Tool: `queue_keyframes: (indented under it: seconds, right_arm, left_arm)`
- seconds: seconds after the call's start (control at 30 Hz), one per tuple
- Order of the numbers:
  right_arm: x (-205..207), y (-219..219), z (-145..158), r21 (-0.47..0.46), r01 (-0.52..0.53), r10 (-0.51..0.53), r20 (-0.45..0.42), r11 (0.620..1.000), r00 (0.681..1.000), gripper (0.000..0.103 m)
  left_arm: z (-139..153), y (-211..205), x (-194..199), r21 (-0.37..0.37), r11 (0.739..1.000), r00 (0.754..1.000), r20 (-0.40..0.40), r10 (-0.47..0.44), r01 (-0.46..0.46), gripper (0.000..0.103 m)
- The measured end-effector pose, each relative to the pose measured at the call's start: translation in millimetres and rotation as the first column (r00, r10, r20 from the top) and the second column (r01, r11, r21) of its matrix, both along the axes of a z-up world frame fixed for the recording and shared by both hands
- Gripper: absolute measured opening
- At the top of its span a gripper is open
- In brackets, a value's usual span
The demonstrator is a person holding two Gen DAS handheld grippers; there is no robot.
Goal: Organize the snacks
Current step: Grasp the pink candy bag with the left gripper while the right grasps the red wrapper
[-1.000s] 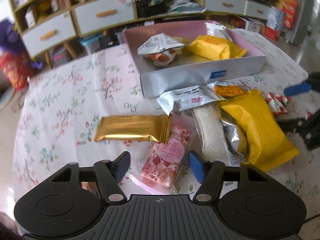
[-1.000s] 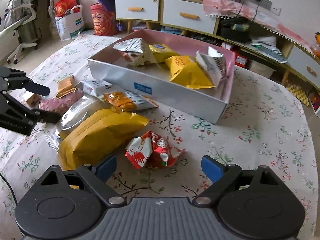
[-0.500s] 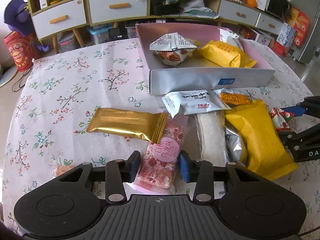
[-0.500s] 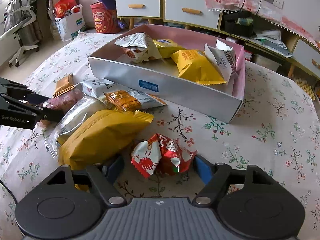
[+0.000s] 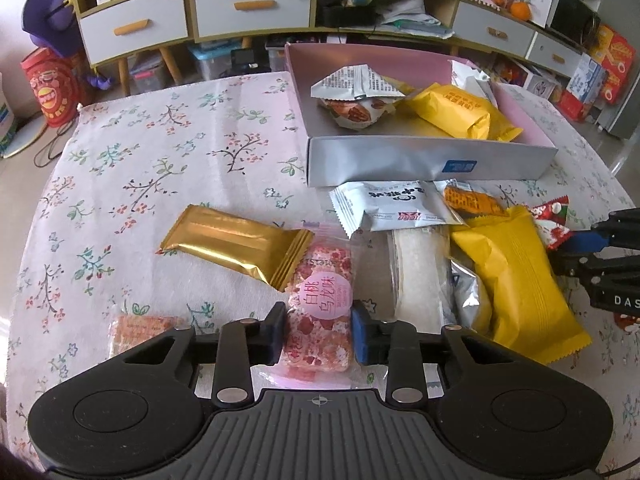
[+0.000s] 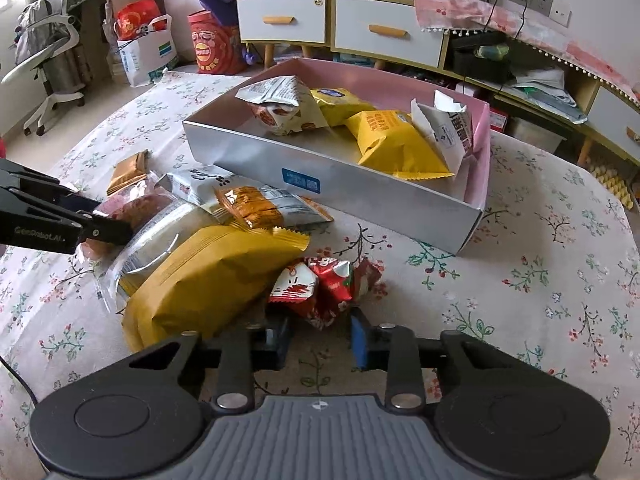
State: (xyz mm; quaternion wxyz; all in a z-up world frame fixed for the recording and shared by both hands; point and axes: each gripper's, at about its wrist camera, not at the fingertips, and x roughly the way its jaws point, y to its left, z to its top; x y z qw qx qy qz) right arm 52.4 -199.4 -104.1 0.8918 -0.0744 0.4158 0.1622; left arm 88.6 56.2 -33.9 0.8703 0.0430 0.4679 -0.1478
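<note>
My left gripper [image 5: 319, 334] is shut on a pink snack pack [image 5: 320, 316] lying on the flowered tablecloth, next to a gold bar pack [image 5: 236, 245]. My right gripper [image 6: 318, 340] is shut on the near end of a red and white snack pack [image 6: 324, 288]. A silver box with pink lining [image 5: 424, 158] [image 6: 332, 184] holds several snacks. Loose in front of it lie a big yellow pack [image 5: 516, 280] [image 6: 216, 280], a white pack [image 5: 396, 204], an orange pack [image 6: 252, 206] and a clear-wrapped pack [image 5: 416, 276].
A small orange-pink pack [image 5: 140, 328] lies left of my left gripper. A cabinet with white drawers [image 5: 248, 12] and clutter stands behind the table. An office chair [image 6: 44, 60] and bags [image 6: 144, 56] stand on the floor at the left.
Both grippers moved forward and closed: the left onto the pink pack, the right onto the red and white pack.
</note>
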Motion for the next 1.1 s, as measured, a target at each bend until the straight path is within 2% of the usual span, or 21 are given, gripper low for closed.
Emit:
queue_keyframes:
  seconds: [0.07,0.43,0.47,0.5,0.63,0.87,0.93,0.97,1.1]
  right_arm:
    - [-0.4,-0.8,-0.1,-0.004,0.001,-0.001,0.003,1.000,1.000,0.000]
    - [-1.4,-1.2,1.7,-0.033,-0.007,0.007,0.005,0.999,1.000,0.001]
    - [-1.1,-1.2,1.5,-0.038,0.000,0.000,0.006,0.999,1.000,0.017]
    - [-1.1,-1.0,1.5,-0.046,0.009,-0.009,0.014,0.999,1.000,0.023]
    - [0.4,2.4,0.7,-0.089,0.001,0.003,0.042,0.996,0.999,0.024]
    - [7.5,4.5,1.2,-0.095,-0.023,0.028,0.052,0.995,0.998,0.018]
    - [8.2,5.7,2.1,-0.104,-0.028,0.034,0.054,0.994,0.998,0.013]
    - [8.0,6.2,1.9,-0.109,-0.032,0.038,0.054,0.994,0.998,0.006]
    - [8.0,5.5,3.6,-0.107,-0.033,0.038,0.046,0.994,0.998,0.000]
  left_arm:
    - [0.9,0.5,-1.3,0.002,1.000,1.000,0.001,0.003,-0.003,0.030]
    - [2.9,0.0,-4.5,0.023,1.000,1.000,0.003,0.012,-0.012,0.030]
    - [2.9,-0.4,-4.2,0.025,1.000,1.000,0.005,0.012,-0.012,0.030]
    - [3.3,-0.5,-3.8,0.027,1.000,1.000,0.007,0.014,-0.014,0.030]
    - [8.8,0.5,-1.2,0.018,1.000,1.000,0.022,0.020,-0.020,0.030]
    - [11.8,-1.9,2.4,-0.003,1.000,1.000,0.022,0.019,-0.018,0.029]
    - [11.9,-3.1,2.1,-0.002,1.000,1.000,0.023,0.018,-0.018,0.029]
    - [12.2,-3.5,2.1,-0.003,1.000,1.000,0.023,0.018,-0.018,0.029]
    - [14.4,-5.5,2.7,-0.010,1.000,1.000,0.026,0.013,-0.013,0.029]
